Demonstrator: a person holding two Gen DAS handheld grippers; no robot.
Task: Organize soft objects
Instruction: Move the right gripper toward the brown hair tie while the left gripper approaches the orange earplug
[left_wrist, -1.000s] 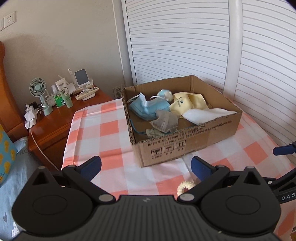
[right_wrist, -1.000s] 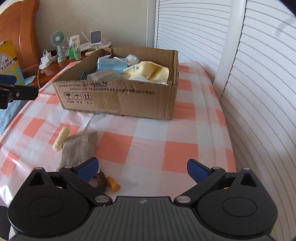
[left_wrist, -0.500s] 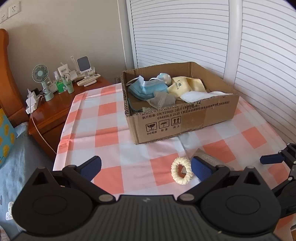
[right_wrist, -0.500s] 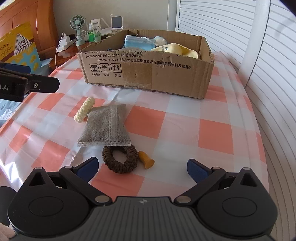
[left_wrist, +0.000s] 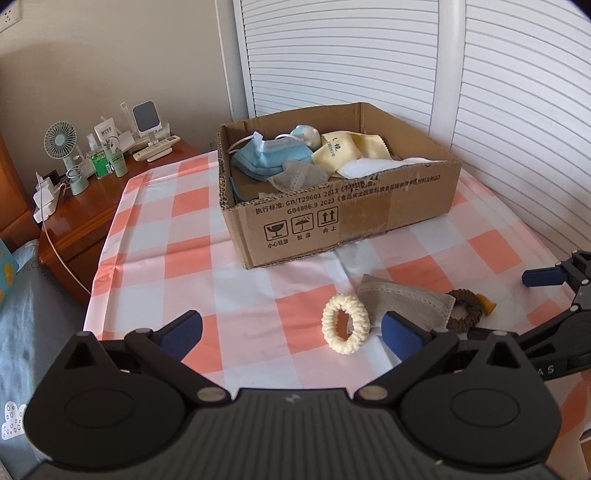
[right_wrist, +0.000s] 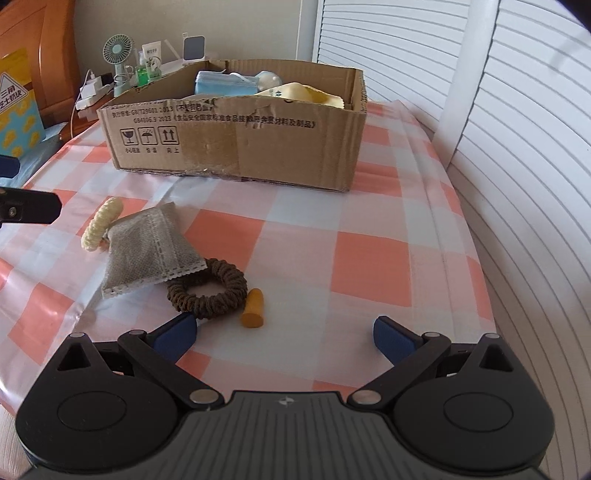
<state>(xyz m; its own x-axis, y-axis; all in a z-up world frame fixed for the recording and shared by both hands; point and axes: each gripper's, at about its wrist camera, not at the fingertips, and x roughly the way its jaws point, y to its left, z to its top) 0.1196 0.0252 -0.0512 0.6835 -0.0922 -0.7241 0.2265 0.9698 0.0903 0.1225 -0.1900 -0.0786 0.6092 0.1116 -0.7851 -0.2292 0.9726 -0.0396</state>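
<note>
A: Where are the soft things?

B: Four lie loose on the checked tablecloth (right_wrist: 369, 254), in front of the cardboard box (right_wrist: 236, 147). A cream hair tie (left_wrist: 345, 323) sits furthest to the left. Just right of it is a grey pouch (right_wrist: 147, 247), and the tie leans against the pouch's far corner.

A: And the brown one?

B: The brown hair tie (right_wrist: 207, 288) is partly tucked under the pouch's near edge. An orange earplug (right_wrist: 252, 313) lies just beside that tie, on its right; whether they touch I cannot tell.

A: What is already in the box?

B: A blue face mask (left_wrist: 271, 160), a yellow cloth (left_wrist: 347, 151), a white cloth (left_wrist: 373, 168), a grey mask (left_wrist: 299, 177) and a small pale blue round thing at the back that I cannot make out.

A: The tongs?

B: The left gripper (left_wrist: 291, 332) has its jaws wide apart with nothing between them, above the cloth with the cream hair tie just ahead of its right finger. The right gripper (right_wrist: 284, 334) is also spread wide and holding nothing; the brown hair tie lies just ahead of its left finger.

A: Anything else around?

B: A wooden bedside table (left_wrist: 85, 206) to the left carries a small fan (left_wrist: 61, 142) and some bottles. White slatted doors (left_wrist: 369, 55) stand behind the box.
</note>
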